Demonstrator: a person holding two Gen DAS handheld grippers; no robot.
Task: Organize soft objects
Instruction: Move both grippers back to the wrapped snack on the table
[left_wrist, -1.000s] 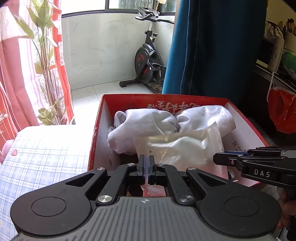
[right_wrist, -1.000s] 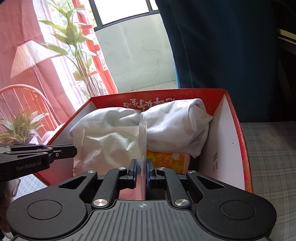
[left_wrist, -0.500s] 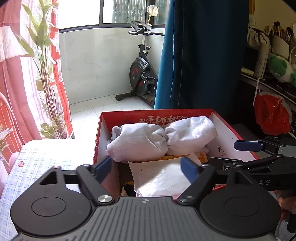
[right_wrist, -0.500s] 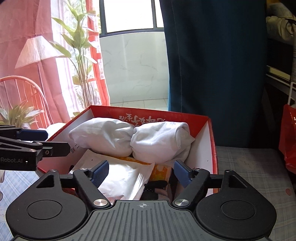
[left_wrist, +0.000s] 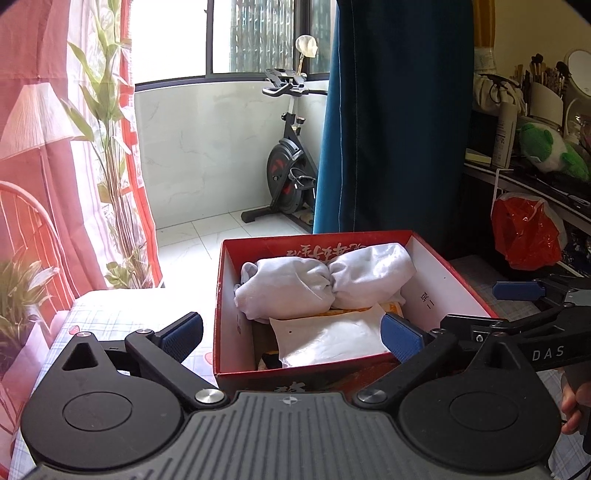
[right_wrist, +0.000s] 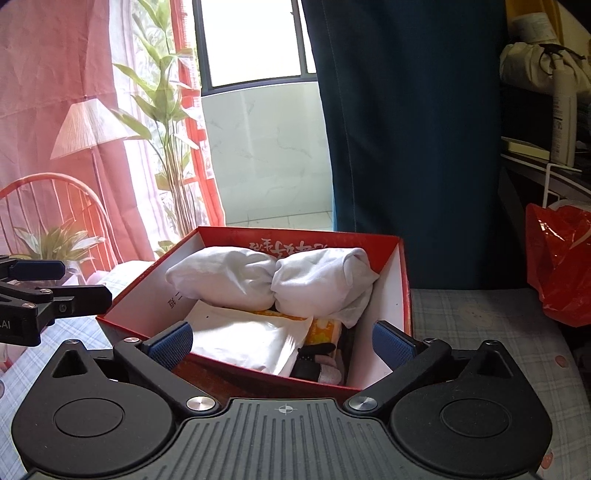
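Left gripper (left_wrist: 291, 334): jaws spread wide, holding nothing; it hangs on the near side of the red box (left_wrist: 443, 291), its left pad out over the checked cloth (left_wrist: 110, 314), its right pad at the box's near rim.
Clear packet (left_wrist: 328, 338): lies flat in the near half of the box, just ahead of the left gripper and between its pads as that camera sees it; nothing grips it.
White bundles (left_wrist: 321, 282): two rolled white cloths side by side, touching each other, against the far wall of the box, beyond the packet.
Yellow pack (right_wrist: 325, 326): peeks out between packet and bundles, ahead of the right gripper.
Dark item (right_wrist: 314, 356): small, beside the packet's right edge, close in front of the right gripper (too hidden to name).
Right gripper (right_wrist: 282, 343): also spread wide and empty, at the near rim of the box, level with the left one.
Step in hand: judging from both empty grippers at the rim and the packet resting inside, this looks like the pause after a placement.
Next move: probably a turn away from the box toward another soft thing (none lies in view outside it), or a tidying press on the packet; either calls for clearing the rim first.
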